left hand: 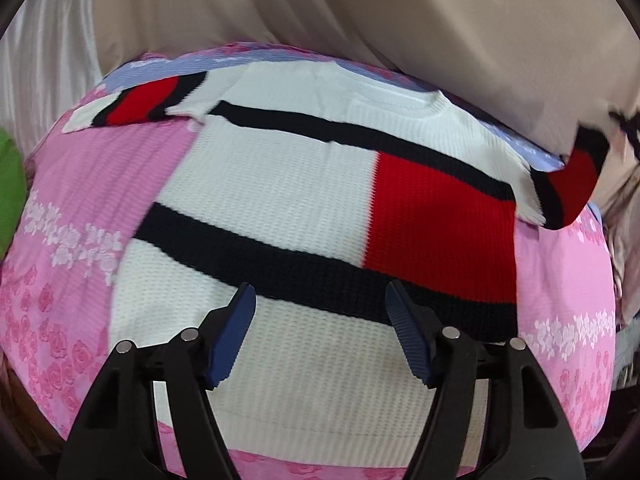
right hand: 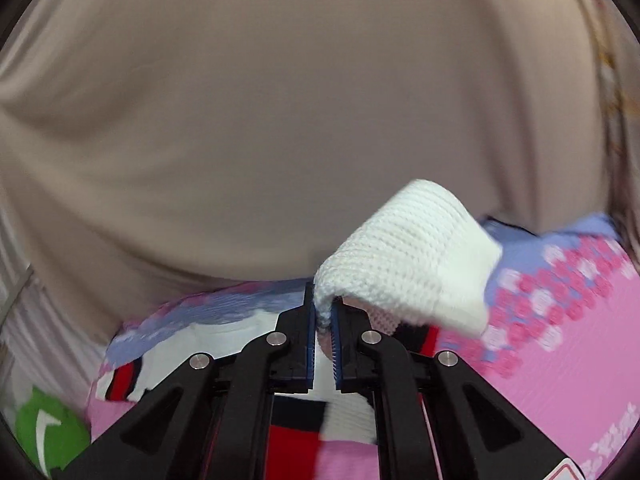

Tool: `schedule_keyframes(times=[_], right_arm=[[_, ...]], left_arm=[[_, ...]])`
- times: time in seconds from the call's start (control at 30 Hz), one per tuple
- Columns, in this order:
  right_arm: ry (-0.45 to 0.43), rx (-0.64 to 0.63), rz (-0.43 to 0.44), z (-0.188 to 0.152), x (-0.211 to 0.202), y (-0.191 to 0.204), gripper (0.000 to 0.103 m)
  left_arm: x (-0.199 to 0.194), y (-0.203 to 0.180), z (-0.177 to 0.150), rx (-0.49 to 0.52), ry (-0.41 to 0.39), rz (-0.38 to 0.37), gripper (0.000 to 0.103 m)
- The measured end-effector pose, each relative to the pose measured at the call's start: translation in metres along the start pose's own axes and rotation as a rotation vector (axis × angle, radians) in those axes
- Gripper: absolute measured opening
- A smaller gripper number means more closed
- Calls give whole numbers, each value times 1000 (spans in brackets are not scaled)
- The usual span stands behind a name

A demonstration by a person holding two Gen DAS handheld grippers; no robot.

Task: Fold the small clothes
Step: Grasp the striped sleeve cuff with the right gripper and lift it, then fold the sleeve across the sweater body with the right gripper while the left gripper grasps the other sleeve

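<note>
Knit sweater (left hand: pixel 280 200) lies flat on pink floral bedspread (left hand: pixel 72 240), spread for folding. Right gripper (right hand: pixel 324 320) pinches white sleeve cuff (right hand: pixel 408 256), lifted, likely to fold inward. Left gripper (left hand: pixel 320 304) hovers near hem, jaws parted, empty.

Sweater (left hand: pixel 280 200) flat on bedspread (left hand: pixel 60 240)

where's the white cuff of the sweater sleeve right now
In the right wrist view, the white cuff is just right of centre, pinched at its edge by the right gripper, above the pink floral bedspread.
</note>
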State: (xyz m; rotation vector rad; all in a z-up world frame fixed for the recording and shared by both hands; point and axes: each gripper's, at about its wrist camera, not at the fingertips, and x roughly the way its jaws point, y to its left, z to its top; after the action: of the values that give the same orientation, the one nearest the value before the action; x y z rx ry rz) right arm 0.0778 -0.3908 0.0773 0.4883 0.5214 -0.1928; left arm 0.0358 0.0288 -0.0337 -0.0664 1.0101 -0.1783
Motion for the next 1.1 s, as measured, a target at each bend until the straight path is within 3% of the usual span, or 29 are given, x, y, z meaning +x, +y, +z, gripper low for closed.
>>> schedule_keyframes(times=[0.17, 0.23, 0.3, 0.37, 0.43, 0.5, 0.53, 0.57, 0.67, 0.8, 0.83, 0.9, 0.93, 0.97, 1.1], right_arm=[[113, -205, 242, -30, 68, 163, 7], [220, -265, 310, -60, 111, 207, 10], [337, -304, 331, -104, 155, 237, 16], [426, -353, 288, -144, 182, 251, 27], [451, -361, 241, -167, 178, 244, 27], [406, -332, 193, -174, 150, 219, 41], [367, -293, 139, -175, 128, 196, 56], [338, -262, 103, -178, 111, 180, 63], [340, -196, -56, -185, 75, 122, 63], [380, -136, -195, -196, 58, 66, 63], [380, -129, -213, -198, 59, 59, 63], [380, -84, -231, -199, 54, 39, 63], [379, -63, -228, -201, 53, 33, 63], [377, -43, -228, -200, 52, 28, 63], [380, 3, -209, -200, 53, 16, 63]], left_arm=[[-10, 41, 9, -65, -33, 32, 69], [-12, 59, 14, -99, -46, 46, 76], [-11, 73, 23, -123, -59, 49, 82], [-9, 81, 32, -130, -66, 42, 87], [-4, 84, 48, -123, -76, 17, 89], [8, 79, 67, -109, -87, -14, 91], [15, 77, 76, -103, -91, -32, 92], [26, 72, 87, -99, -88, -52, 93], [73, 57, 121, -125, -46, -101, 93], [142, 45, 148, -182, 40, -70, 91], [157, 42, 151, -194, 56, -64, 88], [172, 39, 152, -206, 82, -61, 65], [177, 37, 153, -216, 89, -57, 63], [176, 35, 153, -224, 71, -42, 55], [175, 31, 160, -234, 54, -77, 15]])
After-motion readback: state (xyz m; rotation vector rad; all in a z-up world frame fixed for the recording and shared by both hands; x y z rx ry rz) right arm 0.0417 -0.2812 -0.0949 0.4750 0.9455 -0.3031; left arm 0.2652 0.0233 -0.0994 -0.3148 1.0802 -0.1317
